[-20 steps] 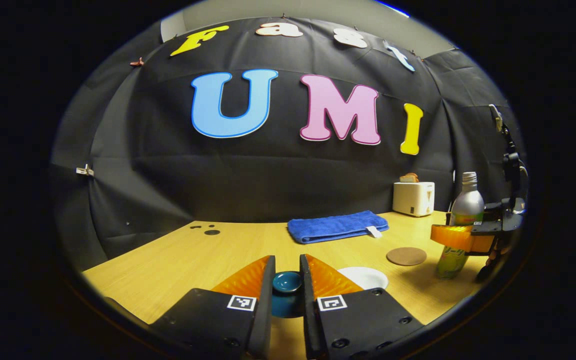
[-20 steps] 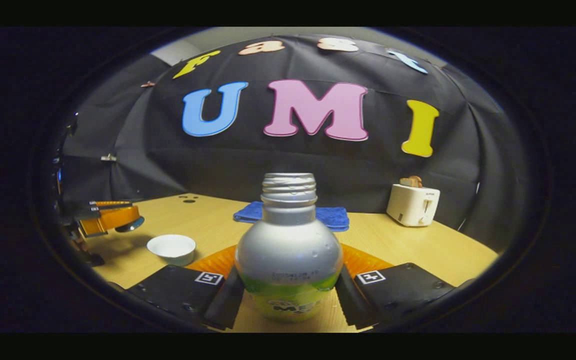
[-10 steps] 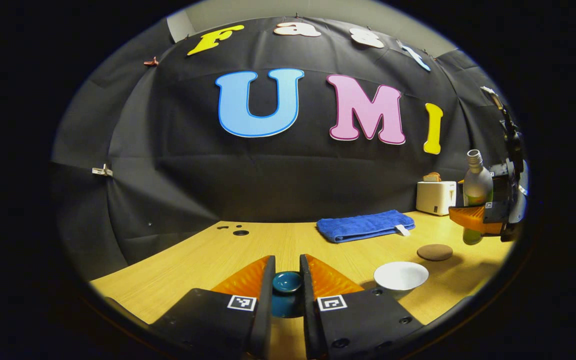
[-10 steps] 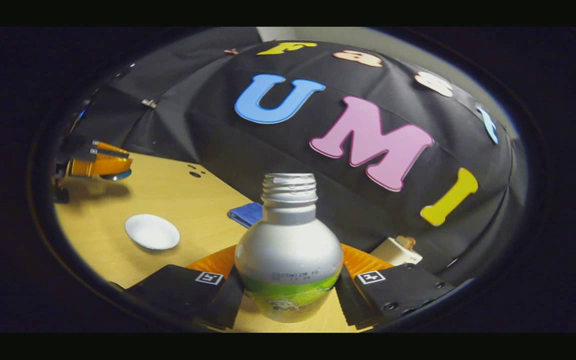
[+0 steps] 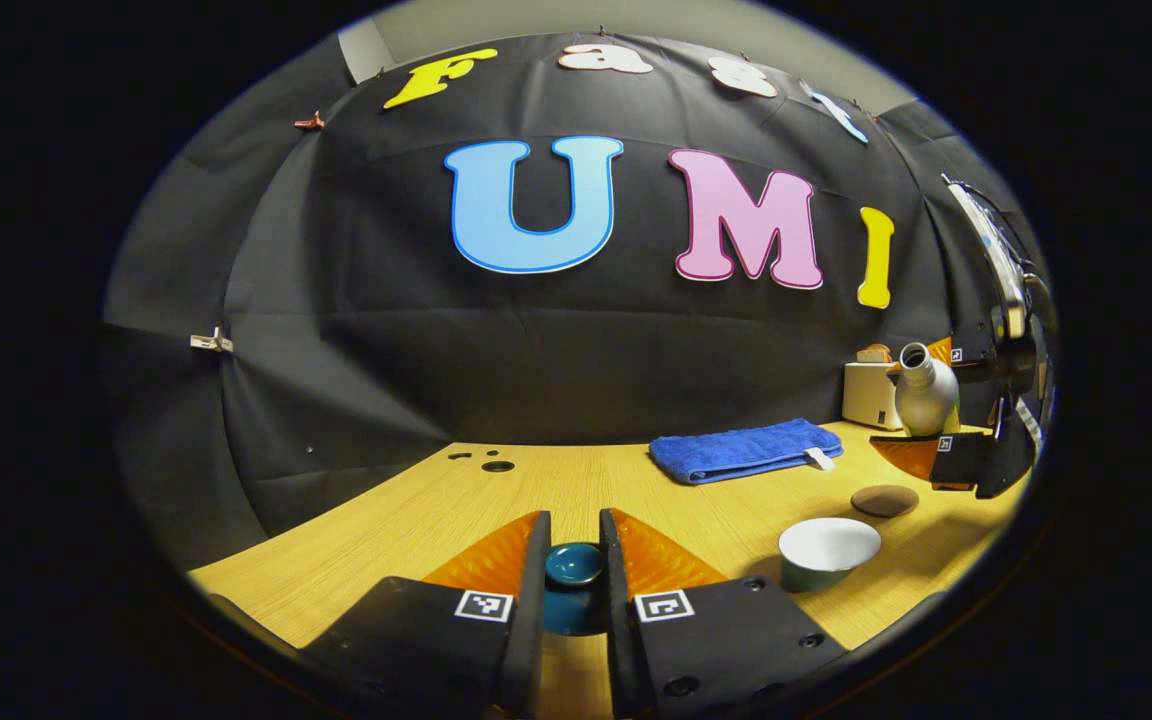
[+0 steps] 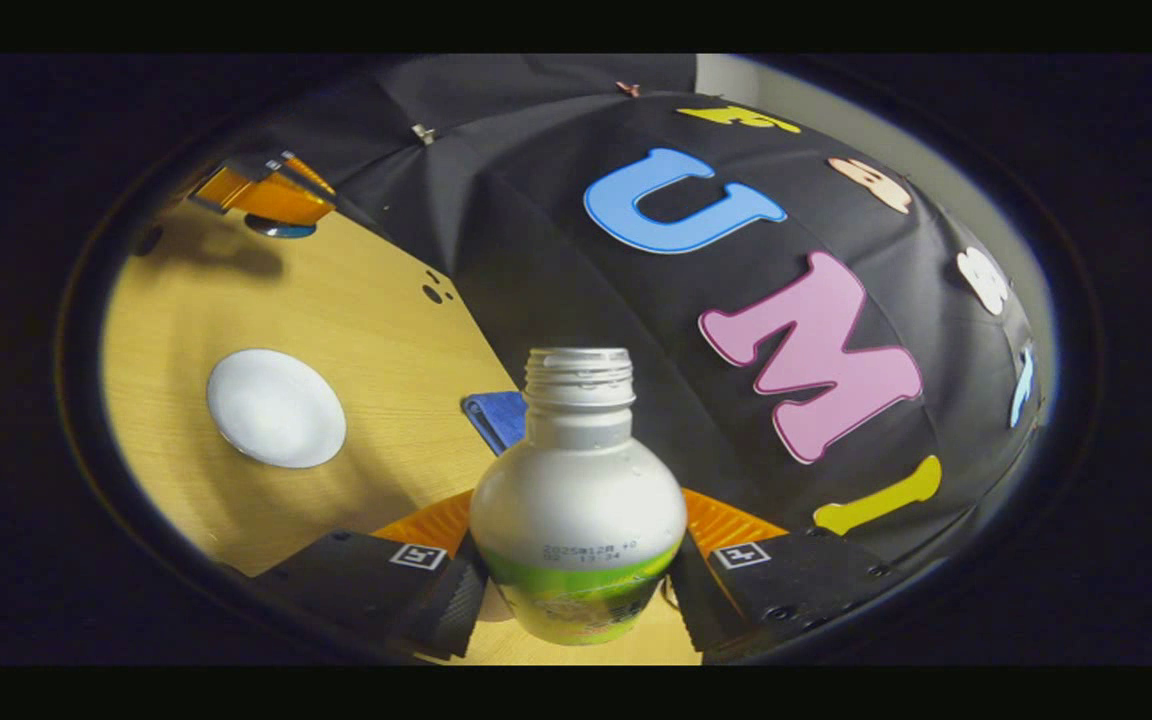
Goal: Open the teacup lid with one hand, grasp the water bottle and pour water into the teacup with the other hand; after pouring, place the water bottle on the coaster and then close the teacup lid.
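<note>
My left gripper [image 5: 574, 535] is shut on the knob of the dark teal teacup lid [image 5: 574, 565], held off the table. The open teacup [image 5: 829, 548], white inside, stands to its right, and the round brown coaster [image 5: 884, 499] lies just behind the cup. My right gripper [image 6: 576, 545] is shut on the silver and green water bottle [image 6: 576, 500], which has no cap. In the left gripper view the bottle [image 5: 924, 392] hangs above the coaster, tilted with its mouth toward the cup. In the right gripper view the teacup [image 6: 276, 407] lies left of the bottle's mouth, and the left gripper [image 6: 258, 193] holds the lid [image 6: 279, 229] beyond it.
A folded blue towel [image 5: 744, 450] lies at the back of the wooden table [image 5: 416, 520]. A white toaster [image 5: 869, 392] stands at the back right, behind the bottle. A few small dark holes [image 5: 496, 465] mark the table top at the back left.
The right gripper has lifted the bottle and tipped it over toward the teacup. The left gripper, still holding the lid, has drifted a little to the left.
</note>
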Tool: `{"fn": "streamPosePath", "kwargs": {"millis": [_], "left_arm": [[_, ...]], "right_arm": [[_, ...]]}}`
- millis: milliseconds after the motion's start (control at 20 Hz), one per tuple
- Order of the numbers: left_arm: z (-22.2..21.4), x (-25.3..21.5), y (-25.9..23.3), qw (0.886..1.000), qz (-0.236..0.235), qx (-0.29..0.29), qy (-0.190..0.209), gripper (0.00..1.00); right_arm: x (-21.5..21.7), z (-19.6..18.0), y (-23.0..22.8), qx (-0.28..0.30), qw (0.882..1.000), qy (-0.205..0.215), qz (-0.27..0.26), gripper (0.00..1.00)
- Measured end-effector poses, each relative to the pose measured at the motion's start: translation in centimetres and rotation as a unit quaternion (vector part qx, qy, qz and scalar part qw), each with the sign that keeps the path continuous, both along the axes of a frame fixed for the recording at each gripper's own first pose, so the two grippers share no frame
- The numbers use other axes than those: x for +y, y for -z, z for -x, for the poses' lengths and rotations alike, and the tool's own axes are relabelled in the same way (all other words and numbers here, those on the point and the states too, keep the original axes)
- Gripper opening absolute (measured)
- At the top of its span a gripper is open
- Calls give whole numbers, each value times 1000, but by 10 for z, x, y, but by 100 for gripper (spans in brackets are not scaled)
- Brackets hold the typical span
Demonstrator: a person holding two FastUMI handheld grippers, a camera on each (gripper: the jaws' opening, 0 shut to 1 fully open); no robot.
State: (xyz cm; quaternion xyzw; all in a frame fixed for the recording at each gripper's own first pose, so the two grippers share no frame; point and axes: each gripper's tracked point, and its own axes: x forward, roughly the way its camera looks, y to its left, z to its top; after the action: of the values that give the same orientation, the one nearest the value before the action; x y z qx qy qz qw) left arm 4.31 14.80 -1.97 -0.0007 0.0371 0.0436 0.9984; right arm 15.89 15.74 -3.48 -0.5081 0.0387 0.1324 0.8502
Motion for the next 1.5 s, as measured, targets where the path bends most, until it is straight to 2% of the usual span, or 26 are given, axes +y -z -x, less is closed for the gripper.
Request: {"fn": "streamPosePath", "kwargs": {"millis": [150, 450, 500, 550, 900, 1100, 1500], "left_arm": [[0, 7, 0, 1000, 0, 0, -2, 30], [4, 29, 1, 1000, -1, 1, -12, 30], [5, 31, 1, 1000, -1, 0, -12, 30], [5, 32, 2, 1000, 0, 1, -12, 30], [4, 31, 1, 1000, 0, 1, -6, 30], [4, 30, 1, 1000, 1, 1, -5, 32], [4, 30, 1, 1000, 1, 1, -5, 30]], "right_arm": [[5, -3, 6, -12, 998, -16, 52, 78], [18, -7, 28, -12, 991, -51, 120, 81], [19, -9, 32, -12, 989, -59, 134, 78], [21, -8, 35, -14, 986, -66, 151, 81], [20, -9, 41, -24, 969, -102, 224, 78], [19, -11, 40, -33, 956, -120, 264, 81], [28, -17, 45, -48, 934, -151, 319, 82]]}}
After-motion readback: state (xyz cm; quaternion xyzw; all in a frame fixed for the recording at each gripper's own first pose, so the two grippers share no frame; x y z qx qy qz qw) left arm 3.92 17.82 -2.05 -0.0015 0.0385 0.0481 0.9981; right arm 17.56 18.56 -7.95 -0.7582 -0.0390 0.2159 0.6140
